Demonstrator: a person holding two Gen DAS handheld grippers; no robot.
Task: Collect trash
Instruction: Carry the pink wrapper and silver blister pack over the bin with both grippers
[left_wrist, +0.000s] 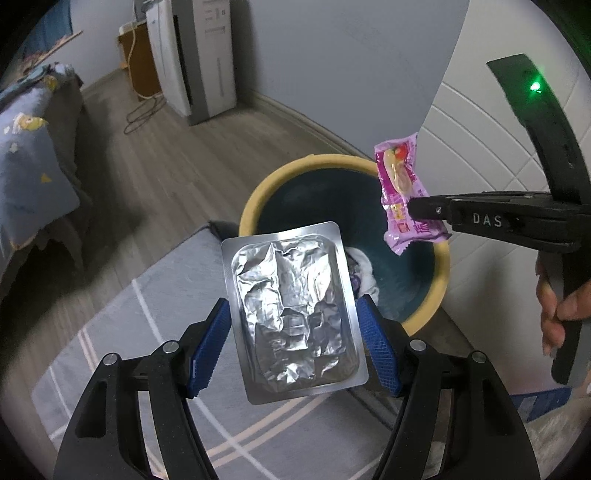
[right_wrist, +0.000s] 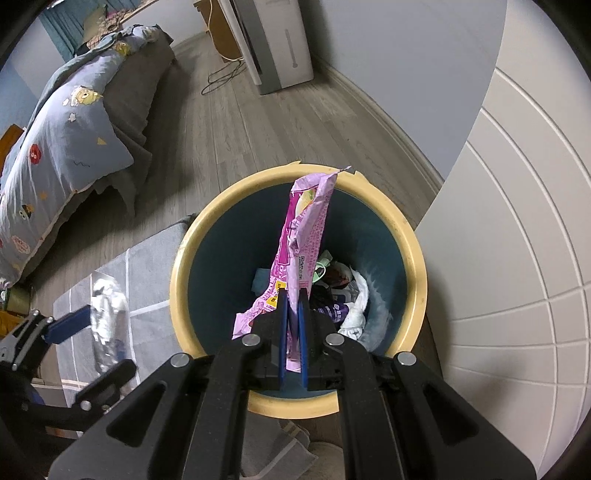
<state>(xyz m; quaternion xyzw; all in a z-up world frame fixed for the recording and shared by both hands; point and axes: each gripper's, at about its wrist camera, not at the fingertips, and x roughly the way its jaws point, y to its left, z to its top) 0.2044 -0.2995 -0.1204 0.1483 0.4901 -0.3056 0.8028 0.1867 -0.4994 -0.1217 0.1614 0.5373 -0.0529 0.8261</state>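
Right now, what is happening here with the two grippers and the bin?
A person is collecting trash with a handheld gripper in each hand. The left gripper is shut on a crumpled silver foil tray, held near the edge of the bin. The right gripper is shut on a pink snack wrapper, held directly over the opening. The bin, with a yellow rim and dark inside, already holds some trash. Neither piece has been dropped yet.

Your left gripper grips crinkled shiny foil pack; right gripper pinches glossy pink plastic wrapper; matt plastic bin; wood-grain floor.
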